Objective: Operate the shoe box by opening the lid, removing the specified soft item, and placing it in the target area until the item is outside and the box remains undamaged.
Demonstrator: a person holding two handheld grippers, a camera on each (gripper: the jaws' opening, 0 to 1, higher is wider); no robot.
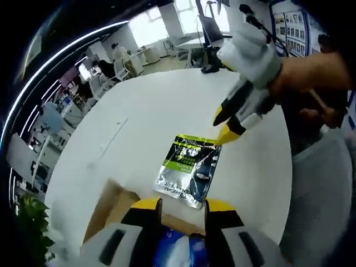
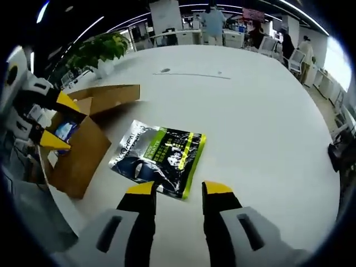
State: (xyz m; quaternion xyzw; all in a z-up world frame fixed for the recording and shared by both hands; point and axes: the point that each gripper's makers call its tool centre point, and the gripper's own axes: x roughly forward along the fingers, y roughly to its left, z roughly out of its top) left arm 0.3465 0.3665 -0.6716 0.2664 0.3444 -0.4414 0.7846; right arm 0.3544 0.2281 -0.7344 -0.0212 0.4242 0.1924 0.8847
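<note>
Green-black pouch [image 2: 159, 156] lies flat on the white counter [image 2: 261, 117], outside the brown shoe box [image 2: 83, 144] at its 9 o'clock. Your right tool [image 2: 178, 192] hovers at the pouch's 6 o'clock, jaws apart. Your left tool [image 1: 182, 207] is over the box, jaws apart.

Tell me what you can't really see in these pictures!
- Inside the cardboard box: in the right gripper view its own wall hides it; in the left gripper view the left gripper covers it.
- Small print on the shiny pouch: too small and blurred in both views.
- The blue thing between the left gripper's jaws: blurred and cut off at the bottom edge.
- People far behind the white table: too small.
</note>
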